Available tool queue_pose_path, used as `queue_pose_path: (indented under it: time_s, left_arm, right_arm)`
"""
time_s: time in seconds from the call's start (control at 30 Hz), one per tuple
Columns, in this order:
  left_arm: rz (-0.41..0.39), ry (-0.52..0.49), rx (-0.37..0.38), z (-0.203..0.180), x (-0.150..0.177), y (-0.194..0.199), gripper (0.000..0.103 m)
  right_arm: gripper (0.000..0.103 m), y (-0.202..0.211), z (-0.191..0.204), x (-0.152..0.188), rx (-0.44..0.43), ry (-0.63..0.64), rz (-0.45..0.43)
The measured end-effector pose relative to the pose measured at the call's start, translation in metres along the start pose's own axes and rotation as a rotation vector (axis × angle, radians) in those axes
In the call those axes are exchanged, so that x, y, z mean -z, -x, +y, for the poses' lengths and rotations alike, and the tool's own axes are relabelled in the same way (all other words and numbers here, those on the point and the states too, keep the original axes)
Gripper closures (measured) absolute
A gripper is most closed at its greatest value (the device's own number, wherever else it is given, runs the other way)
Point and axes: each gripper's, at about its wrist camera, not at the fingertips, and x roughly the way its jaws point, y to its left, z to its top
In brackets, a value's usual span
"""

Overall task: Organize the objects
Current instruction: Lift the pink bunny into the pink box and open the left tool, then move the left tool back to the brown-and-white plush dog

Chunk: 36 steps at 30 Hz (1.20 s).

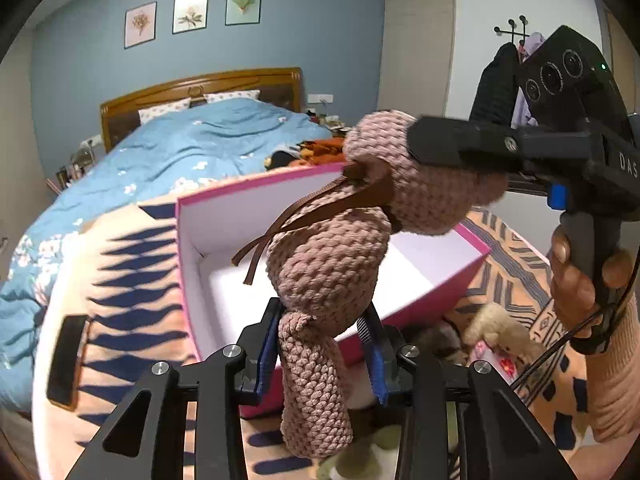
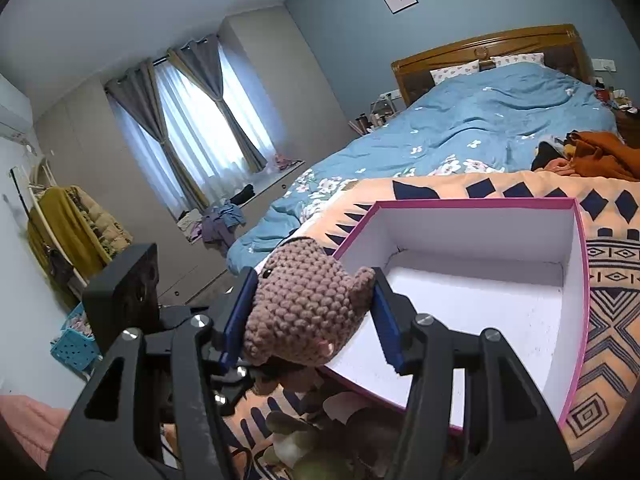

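Claws share the crocheted bear, left claw pinching its leg, right claw pinching its head, hovering above the pink box, seemingly for stowing.

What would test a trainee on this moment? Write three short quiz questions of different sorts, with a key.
1. True or false: the pink box already holds a toy.
2. Multiple choice: the crocheted bear is gripped by A) the left hand-held gripper only, B) the right hand-held gripper only, C) both.
3. Fill in: the ribbon at the bear's neck is ____ in colour.

Key:
1. False; its white inside shows nothing in it.
2. C; the left holds the lower body, the right holds the head.
3. Brown.
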Motion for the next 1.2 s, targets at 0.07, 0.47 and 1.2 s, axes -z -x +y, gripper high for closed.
queue_pose_path:
  time_s: [0.07, 0.47, 1.2]
  left_arm:
    - [-0.002, -0.016, -0.027, 0.000, -0.004, -0.001, 0.066]
    - [0.076, -0.015, -0.128, 0.011, -0.003, -0.038, 0.066]
    - [-0.052, 0.080, -0.103, 0.026, 0.021, -0.005, 0.040]
  right_arm:
    - [0.045, 0.001, -0.002, -0.002, 0.001, 0.008, 0.000]
    - [0.042, -0.028, -0.040, 0.006, 0.030, -0.018, 0.090]
    - [0.038, -0.022, -0.041, 0.056, 0.314, 0.018, 0.134]
